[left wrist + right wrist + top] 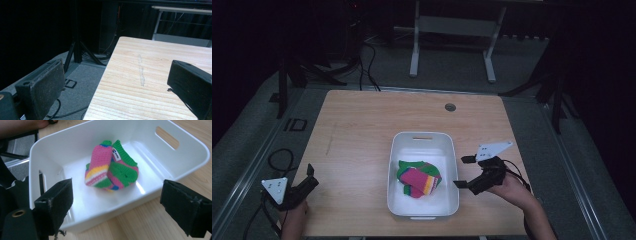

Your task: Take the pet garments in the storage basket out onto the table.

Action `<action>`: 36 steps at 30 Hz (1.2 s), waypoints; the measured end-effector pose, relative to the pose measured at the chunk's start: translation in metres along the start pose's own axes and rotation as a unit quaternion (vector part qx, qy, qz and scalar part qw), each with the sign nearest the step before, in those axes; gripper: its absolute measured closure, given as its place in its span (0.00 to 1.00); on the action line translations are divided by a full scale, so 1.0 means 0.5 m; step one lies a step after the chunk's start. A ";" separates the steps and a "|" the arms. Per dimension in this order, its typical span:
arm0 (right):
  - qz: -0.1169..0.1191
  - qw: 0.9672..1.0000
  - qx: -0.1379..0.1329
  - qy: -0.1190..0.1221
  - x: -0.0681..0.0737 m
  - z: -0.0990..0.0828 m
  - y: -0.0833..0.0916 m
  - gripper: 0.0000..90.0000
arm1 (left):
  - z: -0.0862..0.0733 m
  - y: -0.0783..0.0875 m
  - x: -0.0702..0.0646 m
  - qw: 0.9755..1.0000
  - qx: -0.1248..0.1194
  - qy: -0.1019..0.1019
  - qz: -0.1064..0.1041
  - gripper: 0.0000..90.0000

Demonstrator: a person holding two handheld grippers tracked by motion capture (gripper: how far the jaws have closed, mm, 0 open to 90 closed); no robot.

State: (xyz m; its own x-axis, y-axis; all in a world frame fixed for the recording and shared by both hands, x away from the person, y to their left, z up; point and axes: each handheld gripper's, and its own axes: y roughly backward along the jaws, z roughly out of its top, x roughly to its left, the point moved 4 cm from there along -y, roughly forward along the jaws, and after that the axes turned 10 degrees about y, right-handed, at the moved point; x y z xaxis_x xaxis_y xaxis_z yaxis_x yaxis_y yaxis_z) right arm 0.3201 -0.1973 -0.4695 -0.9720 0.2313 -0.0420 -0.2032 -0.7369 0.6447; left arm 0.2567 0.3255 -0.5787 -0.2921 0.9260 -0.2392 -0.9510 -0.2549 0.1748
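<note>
Black grippers (464, 171), grey three-cornered plates, seemingly worn jaw pads.

Knit sock bundle (110, 170) — pink, green, yellow-white stripes (blue flecks); tub (62, 147) white; table (357, 125) pale woodgrain.

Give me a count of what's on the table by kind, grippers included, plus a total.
White tub: 1
Striped knitted items lying in the tub: looks like 1 bundle, exact number unclear
Hand-held grippers: 2, left gripper and right gripper
Total: 4
</note>
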 end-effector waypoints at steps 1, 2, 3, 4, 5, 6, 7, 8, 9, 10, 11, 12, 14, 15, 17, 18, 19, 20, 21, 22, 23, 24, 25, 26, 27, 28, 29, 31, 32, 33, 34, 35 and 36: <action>0.000 1.000 0.000 0.000 0.000 0.000 0.000 0.12 | 0.000 0.000 0.000 1.000 0.000 0.000 0.000 0.02; 0.004 1.000 0.006 0.008 0.001 0.011 -0.013 0.12 | 0.000 0.000 0.000 1.000 0.000 0.000 0.000 0.02; 0.004 1.000 0.006 0.008 0.001 0.011 -0.013 0.12 | 0.000 0.000 0.000 1.000 0.000 0.000 0.000 0.02; 0.009 1.000 0.013 0.019 0.004 0.023 -0.027 0.12 | 0.000 0.000 0.000 1.000 0.000 0.000 -0.001 0.02; 0.007 0.999 0.018 0.027 0.004 0.029 -0.034 0.12 | 0.000 0.000 0.000 1.000 -0.001 0.000 0.000 0.02; 0.009 0.999 0.023 0.033 0.004 0.034 -0.041 0.12 | 0.000 0.000 0.000 1.000 -0.001 -0.001 -0.001 0.02; 0.010 0.999 0.026 0.037 0.005 0.040 -0.048 0.12 | 0.000 0.000 -0.001 1.000 -0.001 -0.002 -0.001 0.02; 0.009 0.999 0.027 0.038 0.005 0.047 -0.056 0.12 | 0.000 0.000 -0.001 1.000 -0.001 -0.002 -0.001 0.02; 0.012 0.999 0.028 0.038 0.006 0.053 -0.063 0.12 | 0.000 0.000 -0.001 1.000 -0.001 -0.001 -0.001 0.02; 0.015 0.999 0.030 0.039 0.006 0.059 -0.072 0.12 | 0.000 0.000 0.000 1.000 -0.001 0.000 -0.001 0.02; 0.018 0.999 0.033 0.040 0.007 0.065 -0.080 0.12 | 0.000 0.000 0.000 1.000 -0.001 0.001 -0.001 0.02; 0.020 0.998 0.038 0.041 0.009 0.069 -0.089 0.12 | 0.000 0.000 0.000 1.000 -0.001 0.001 -0.001 0.02; 0.024 0.998 0.043 0.045 0.014 0.079 -0.107 0.13 | 0.000 0.000 0.000 1.000 -0.001 0.000 -0.002 0.02; 0.028 0.998 0.044 0.046 0.016 0.084 -0.116 0.14 | 0.000 0.000 0.000 1.000 -0.001 0.000 -0.002 0.02; 0.033 0.997 0.051 0.051 0.021 0.093 -0.134 0.14 | 0.000 0.000 0.000 1.000 0.000 -0.001 -0.004 0.02; 0.035 0.996 0.055 0.054 0.023 0.097 -0.144 0.14 | 0.000 0.000 0.000 1.000 0.000 -0.001 -0.004 0.02; 0.039 0.996 0.058 0.058 0.026 0.101 -0.153 0.14 | 0.000 0.000 0.000 1.000 0.000 0.000 -0.005 0.02; 0.039 0.996 0.058 0.058 0.026 0.101 -0.153 0.14 | 0.000 0.000 0.000 1.000 0.000 0.000 -0.005 0.02; 0.043 0.995 0.062 0.062 0.030 0.110 -0.169 0.15 | 0.000 0.000 0.000 1.000 -0.001 0.001 -0.006 0.02; 0.043 0.995 0.062 0.062 0.030 0.110 -0.169 0.15 | 0.000 0.000 0.000 1.000 0.000 0.000 -0.006 0.02; 0.043 0.995 0.065 0.067 0.033 0.120 -0.183 0.15 | 0.000 0.000 0.000 1.000 0.000 0.000 -0.006 0.02; 0.045 0.994 0.066 0.068 0.033 0.124 -0.191 0.15 | 0.000 0.000 0.000 1.000 -0.001 0.001 -0.007 0.02; 0.047 0.994 0.070 0.067 0.033 0.126 -0.199 0.15 | 0.000 0.000 0.000 1.000 -0.001 0.000 -0.007 0.02; 0.047 0.994 0.070 0.067 0.033 0.126 -0.199 0.15 | 0.000 0.000 0.000 1.000 -0.001 0.000 -0.007 0.02; 0.049 0.994 0.075 0.067 0.034 0.128 -0.208 0.15 | 0.000 0.000 0.000 1.000 -0.001 0.000 -0.008 0.02; 0.051 0.993 0.087 0.068 0.033 0.128 -0.224 0.15 | 0.000 0.000 0.000 1.000 -0.001 0.001 -0.008 0.02; 0.051 0.993 0.087 0.068 0.033 0.128 -0.224 0.15 | 0.000 0.000 0.000 1.000 -0.001 0.001 -0.008 0.02; 0.051 0.991 0.106 0.066 0.031 0.124 -0.248 0.15 | 0.000 0.000 0.000 1.000 -0.001 0.001 -0.009 0.02; 0.051 0.991 0.110 0.063 0.030 0.123 -0.255 0.15 | 0.000 0.000 0.000 1.000 -0.001 0.001 -0.009 0.02; 0.051 0.991 0.110 0.063 0.030 0.123 -0.255 0.15 | 0.000 0.000 0.000 1.000 -0.001 0.001 -0.009 0.02; 0.049 0.990 0.120 0.056 0.027 0.121 -0.271 0.16 | 0.000 0.000 -0.001 1.000 -0.001 -0.001 -0.009 0.02; 0.049 0.990 0.120 0.056 0.027 0.121 -0.271 0.16 | 0.000 0.000 -0.001 1.000 -0.001 -0.002 -0.009 0.02; 0.045 0.989 0.126 0.055 0.025 0.120 -0.282 0.16 | 0.000 0.000 -0.002 1.000 -0.001 -0.003 -0.009 0.02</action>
State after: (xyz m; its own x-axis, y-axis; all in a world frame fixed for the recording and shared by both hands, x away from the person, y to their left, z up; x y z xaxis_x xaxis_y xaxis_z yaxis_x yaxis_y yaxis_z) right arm 0.3438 -0.0527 -0.5151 -0.9947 0.0907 -0.0489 -0.0919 -0.5660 0.8192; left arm 0.2570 0.3247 -0.5785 -0.2743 0.9320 -0.2370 -0.9563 -0.2386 0.1688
